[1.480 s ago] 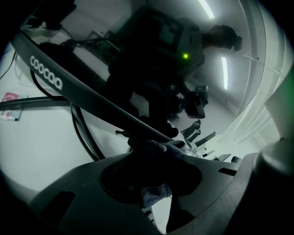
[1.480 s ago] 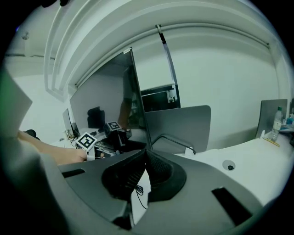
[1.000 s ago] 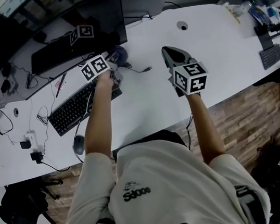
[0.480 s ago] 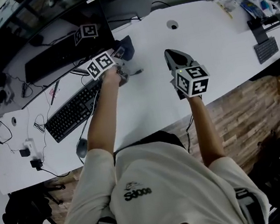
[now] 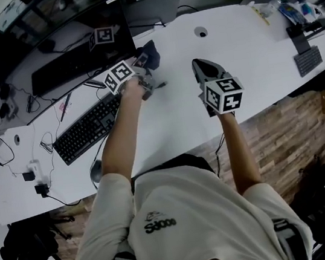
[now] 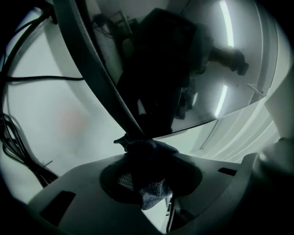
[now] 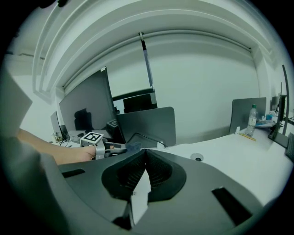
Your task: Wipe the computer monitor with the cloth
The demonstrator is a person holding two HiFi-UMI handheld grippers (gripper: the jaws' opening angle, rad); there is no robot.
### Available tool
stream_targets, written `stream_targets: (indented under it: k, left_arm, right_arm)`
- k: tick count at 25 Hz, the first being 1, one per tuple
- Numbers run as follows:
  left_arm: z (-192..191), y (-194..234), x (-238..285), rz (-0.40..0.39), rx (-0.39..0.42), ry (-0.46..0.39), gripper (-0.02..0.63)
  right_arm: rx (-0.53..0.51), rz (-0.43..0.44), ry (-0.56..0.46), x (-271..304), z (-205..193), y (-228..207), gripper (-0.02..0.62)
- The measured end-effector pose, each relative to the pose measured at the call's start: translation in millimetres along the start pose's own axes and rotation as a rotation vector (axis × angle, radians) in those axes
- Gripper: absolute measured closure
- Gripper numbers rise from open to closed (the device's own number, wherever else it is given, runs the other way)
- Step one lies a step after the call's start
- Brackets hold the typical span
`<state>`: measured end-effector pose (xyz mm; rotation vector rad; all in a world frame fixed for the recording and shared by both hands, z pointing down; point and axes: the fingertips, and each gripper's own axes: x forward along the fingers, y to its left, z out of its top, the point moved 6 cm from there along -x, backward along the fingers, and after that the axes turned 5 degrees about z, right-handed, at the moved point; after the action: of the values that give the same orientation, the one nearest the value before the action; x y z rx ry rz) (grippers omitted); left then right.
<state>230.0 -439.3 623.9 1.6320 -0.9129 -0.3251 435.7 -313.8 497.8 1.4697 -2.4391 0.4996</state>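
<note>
Left gripper (image 5: 145, 69) is clamped down on the cloth (image 5: 150, 53). In the left gripper view the jaws are squeezed onto a dark wad of it (image 6: 148, 170), with a fuzzy end hanging out the bottom. The top of the wad sits right up against the lower corner of the monitor (image 6: 183, 69), and it looks like it's touching the frame edge there. The screen is dark and glossy, full of ceiling-light reflections.

From the head view the monitor (image 5: 76, 48) stands along the far edge of the desk (image 5: 240, 40), on the left half, and the cloth is at its bottom right corner, about mid-desk near that far edge.

Right gripper (image 5: 198, 65) hangs over the middle of the desk, well apart from the monitor. Its jaws are pinched together at the tips with nothing between them, and the right gripper view shows that clearly (image 7: 144, 151).

Other stuff:
- 1 black keyboard (image 5: 86, 129) in front of the monitor, angled toward the near edge
- a mouse (image 5: 95, 170) right at the near edge
- a tangle of cables (image 5: 34, 168) toward the left end
- a 2nd keyboard (image 5: 309, 61) and a bottle (image 5: 273, 4) at the right end
</note>
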Motion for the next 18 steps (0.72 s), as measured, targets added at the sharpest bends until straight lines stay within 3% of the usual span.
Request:
stream_targets:
  k: [3, 5, 11, 18]
  left_arm:
    - [8, -26, -2, -0.163, -0.088, -0.069, 0.471]
    - [19, -51, -6, -0.238, -0.089, -0.126, 0.471]
    - [40, -129, -31, -0.351, -0.019, -0.195, 0.471]
    - [52, -202, -64, -0.405, 0.092, -0.17, 0.471]
  right_arm:
    - [-0.002, -0.003, 0.004, -2, 1, 4, 0.589]
    - [0.0, -0.009, 0.002, -6, 1, 4, 0.589]
    - [-0.006, -0.023, -0.026, -17, 13, 15, 0.589]
    - [-0.033, -0.004, -0.092, -27, 44, 46, 0.589]
